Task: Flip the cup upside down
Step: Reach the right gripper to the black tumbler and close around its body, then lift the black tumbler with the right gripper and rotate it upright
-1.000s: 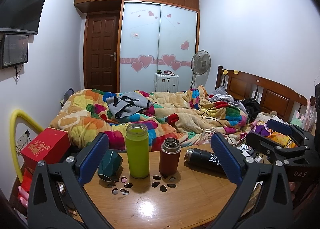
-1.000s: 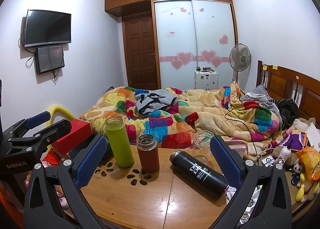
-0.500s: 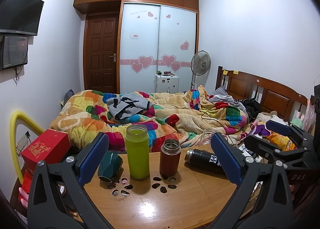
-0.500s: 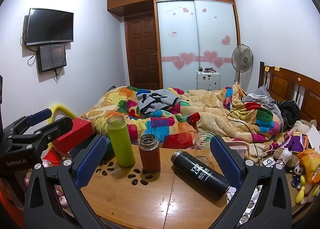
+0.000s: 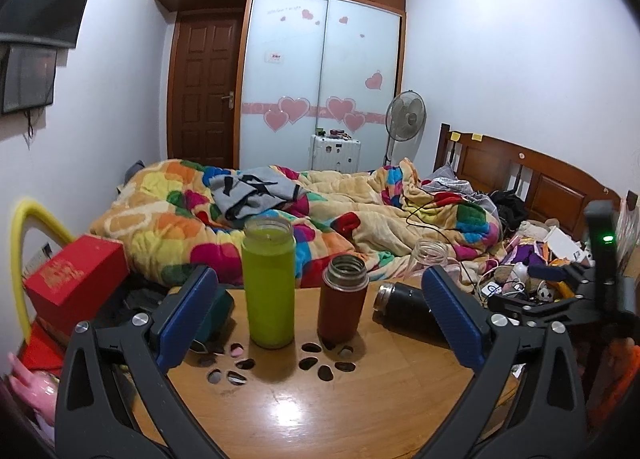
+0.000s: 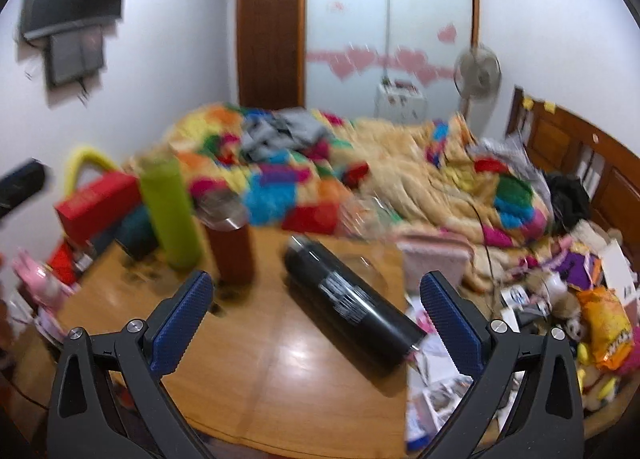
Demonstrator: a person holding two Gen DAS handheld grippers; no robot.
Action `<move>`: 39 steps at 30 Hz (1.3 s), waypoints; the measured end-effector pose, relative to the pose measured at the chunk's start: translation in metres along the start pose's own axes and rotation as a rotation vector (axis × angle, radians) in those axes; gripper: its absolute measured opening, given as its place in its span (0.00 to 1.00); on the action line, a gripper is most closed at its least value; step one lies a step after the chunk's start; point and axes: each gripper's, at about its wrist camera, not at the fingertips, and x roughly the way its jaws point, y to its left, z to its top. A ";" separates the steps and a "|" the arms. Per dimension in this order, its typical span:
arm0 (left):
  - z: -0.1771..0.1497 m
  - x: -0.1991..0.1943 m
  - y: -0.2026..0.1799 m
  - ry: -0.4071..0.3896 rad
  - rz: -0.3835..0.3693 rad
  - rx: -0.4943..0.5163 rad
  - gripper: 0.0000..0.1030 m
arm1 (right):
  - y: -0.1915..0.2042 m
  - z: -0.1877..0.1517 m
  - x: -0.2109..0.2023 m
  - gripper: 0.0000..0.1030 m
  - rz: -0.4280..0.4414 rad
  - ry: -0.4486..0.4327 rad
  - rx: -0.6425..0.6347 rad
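Note:
A green cup and a brown-red cup stand upright and open on the wooden table. A black flask lies on its side to their right. A clear glass jar stands at the table's far edge. My left gripper is open and empty, in front of the two upright cups. My right gripper is open and empty, just short of the black flask. The green cup and brown-red cup show blurred at left.
A dark teal object sits at the table's left by a red box. A bed with a colourful quilt lies behind the table. Toys and packets clutter the right side.
My right gripper has swung forward and down toward the black flask, and its view is now blurred. My left gripper has moved a little closer to the cups.

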 end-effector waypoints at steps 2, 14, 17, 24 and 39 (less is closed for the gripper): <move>-0.010 0.006 0.003 -0.007 0.002 -0.017 1.00 | -0.016 -0.008 0.019 1.00 -0.006 0.054 0.014; -0.059 0.051 0.004 0.108 0.011 0.000 1.00 | -0.056 -0.034 0.136 0.98 0.014 0.424 -0.066; -0.070 0.057 -0.001 0.125 0.011 0.030 1.00 | -0.061 -0.041 0.150 0.88 0.031 0.483 -0.086; -0.092 0.067 -0.023 0.160 0.009 0.127 1.00 | -0.050 -0.045 0.135 0.71 0.075 0.447 -0.158; -0.134 0.064 -0.042 0.199 -0.033 0.238 1.00 | 0.010 -0.066 0.071 0.59 0.205 0.502 -0.127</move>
